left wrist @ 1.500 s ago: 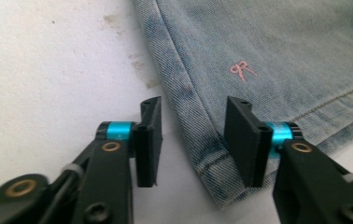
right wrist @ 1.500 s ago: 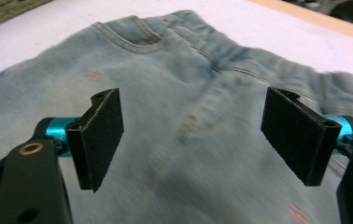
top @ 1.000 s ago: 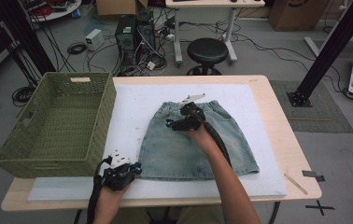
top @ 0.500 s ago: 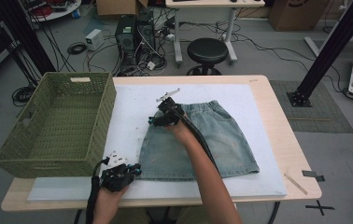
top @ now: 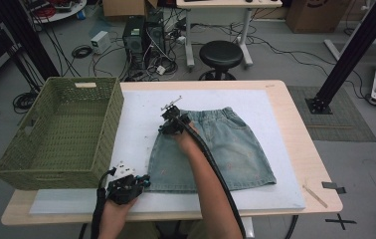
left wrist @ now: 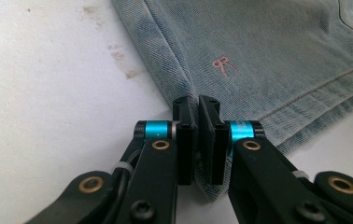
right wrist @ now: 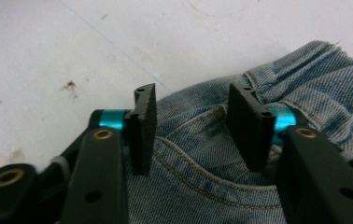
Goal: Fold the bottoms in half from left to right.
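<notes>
**Two grippers at opposite corners of a denim skirt**

From the high view, a pale denim skirt [top: 215, 149] lies flat on a white mat [top: 136, 127] that covers most of a wooden table [top: 303, 144]. A green woven basket [top: 59, 132] stands on the table's left end, just beside the skirt's left edge but apart from it. A thin wooden stick [top: 314, 196] lies on bare wood near the right front corner. The right gripper [top: 172, 122] sits at the skirt's top left corner, at the waistband, with the person's forearm stretched diagonally across the cloth and a black cable trailing along it. The left gripper [top: 126, 183] rests at the skirt's bottom left corner, near the table's front edge, held in a hand that comes up from below. Beyond the table are a black round stool [top: 221, 54], a computer tower [top: 142, 37], loose cables on a grey floor and a black metal frame at the right.

In the left gripper view, the left gripper [left wrist: 196, 128] has its jaws pressed nearly together on the folded hem corner of the skirt [left wrist: 268, 60], which carries a small pink embroidered mark. The mat [left wrist: 58, 93] beside it is stained.

In the right gripper view, the right gripper [right wrist: 191, 123] has its jaws spread wide, standing over the skirt [right wrist: 202, 158] at the waistband and pocket seam without clamping it. The mat [right wrist: 95, 46] shows a faint blue line and dark specks.
</notes>
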A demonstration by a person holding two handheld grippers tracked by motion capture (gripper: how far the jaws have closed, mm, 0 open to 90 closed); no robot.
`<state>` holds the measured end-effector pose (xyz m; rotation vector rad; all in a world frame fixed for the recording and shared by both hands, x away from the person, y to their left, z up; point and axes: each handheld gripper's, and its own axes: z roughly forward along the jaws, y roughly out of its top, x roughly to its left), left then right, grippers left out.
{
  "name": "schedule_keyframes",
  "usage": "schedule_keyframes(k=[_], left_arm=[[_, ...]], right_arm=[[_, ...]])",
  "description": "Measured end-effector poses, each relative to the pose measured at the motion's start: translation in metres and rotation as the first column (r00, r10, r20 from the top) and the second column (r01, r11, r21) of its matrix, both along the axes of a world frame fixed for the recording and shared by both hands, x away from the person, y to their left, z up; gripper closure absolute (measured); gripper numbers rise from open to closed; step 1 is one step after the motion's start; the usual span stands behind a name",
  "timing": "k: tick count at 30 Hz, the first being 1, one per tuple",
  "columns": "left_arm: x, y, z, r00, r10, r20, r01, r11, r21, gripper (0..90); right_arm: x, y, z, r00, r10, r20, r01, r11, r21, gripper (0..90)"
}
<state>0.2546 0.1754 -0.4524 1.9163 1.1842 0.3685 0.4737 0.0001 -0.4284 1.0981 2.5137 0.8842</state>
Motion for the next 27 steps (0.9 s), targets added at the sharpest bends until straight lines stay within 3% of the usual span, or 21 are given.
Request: schedule_keyframes(k=[3, 4, 7, 12, 18, 25, 27], left_arm=[[0.0, 0.0, 0.0, 1.0, -0.002, 0.002, 0.002, 1.0, -0.004, 85.5], [0.0, 0.0, 0.0, 1.0, -0.002, 0.002, 0.002, 1.0, -0.008, 85.6], [0.0, 0.0, 0.002, 1.0, -0.004, 0.009, 0.004, 0.9997, -0.024, 85.7], [0.0, 0.001, 0.007, 0.9996, -0.025, 0.015, 0.026, 0.9971, -0.072, 85.8], [0.004, -0.01, 0.02, 0.996, -0.083, 0.033, 0.087, 0.9858, -0.144, 85.9], [0.013, -0.031, 0.039, 0.9854, -0.159, 0.06, 0.168, 0.9661, -0.196, 85.9], [0.018, -0.04, 0.046, 0.9799, -0.188, 0.066, 0.198, 0.9567, -0.213, 85.9]], right_arm=[[-0.002, 0.002, -0.002, 0.9999, 0.0, 0.013, 0.0, 1.0, -0.028, 70.4], [-0.003, 0.004, -0.002, 0.9996, -0.003, 0.027, 0.004, 0.998, -0.061, 79.6], [-0.003, 0.004, -0.002, 0.9992, 0.014, 0.036, -0.011, 0.998, -0.07, 84.7], [-0.004, -0.006, 0.004, 0.9989, 0.005, 0.048, -0.005, 1.0, 0.006, 87.6], [-0.004, -0.027, 0.02, 0.9983, -0.004, 0.057, -0.001, 0.996, 0.087, 88.0], [-0.007, -0.056, 0.039, 0.9957, -0.036, 0.086, 0.021, 0.987, 0.162, 88.1], [-0.007, -0.066, 0.044, 0.9945, -0.053, 0.09, 0.036, 0.983, 0.182, 88.1]])
